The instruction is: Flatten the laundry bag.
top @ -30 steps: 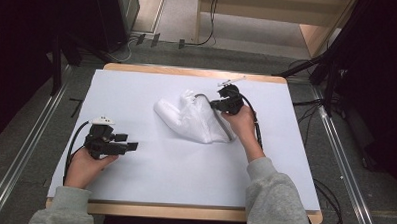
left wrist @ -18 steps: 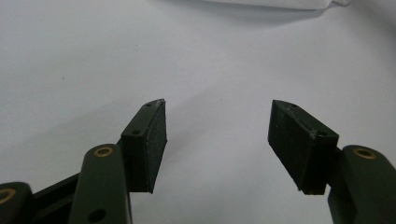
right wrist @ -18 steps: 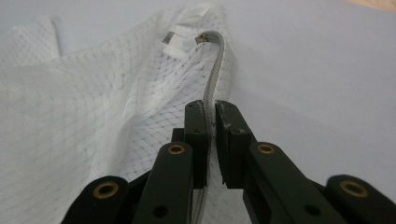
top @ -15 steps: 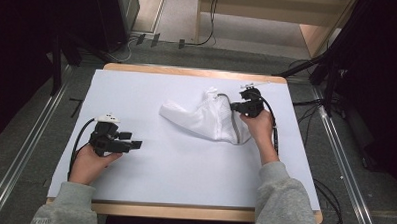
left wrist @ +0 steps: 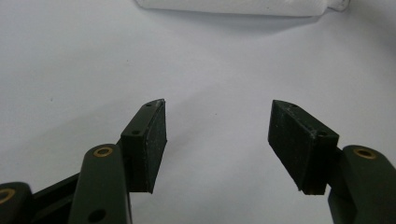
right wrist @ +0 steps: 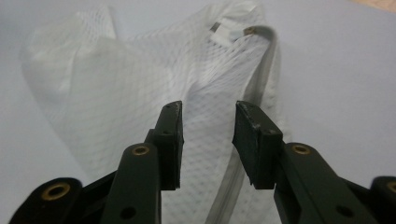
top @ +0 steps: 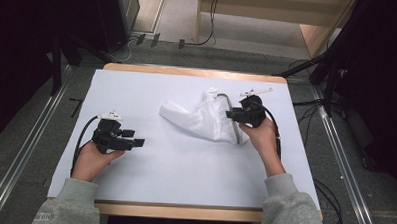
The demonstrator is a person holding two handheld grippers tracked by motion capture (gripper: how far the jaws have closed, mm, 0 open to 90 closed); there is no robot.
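Note:
A white mesh bag [top: 198, 119] with a grey zipper edge lies crumpled on the white table cover [top: 184, 181], right of the middle. My right gripper [top: 230, 113] is at the bag's right end, pointing left over it. Its jaws have just been opening and now stand apart. In the right gripper view the bag [right wrist: 116, 93] and its zipper edge [right wrist: 261, 70] show past my right gripper [right wrist: 208, 140], and the pads do not press on the mesh. My left gripper [top: 138, 141] is open over bare cover at the left. In its own view my left gripper [left wrist: 217, 140] holds nothing, with the bag [left wrist: 233, 5] far ahead.
The white cover spreads over a wooden table whose edge [top: 183, 211] shows at the front and back. Cables [top: 280, 140] trail from both grippers. Metal rails [top: 345, 162] run along the floor at both sides, and dark equipment stands at the far corners.
My right gripper moved to the right and drew the bag along with it. Its jaws then opened off the mesh. The left gripper stayed almost where it was.

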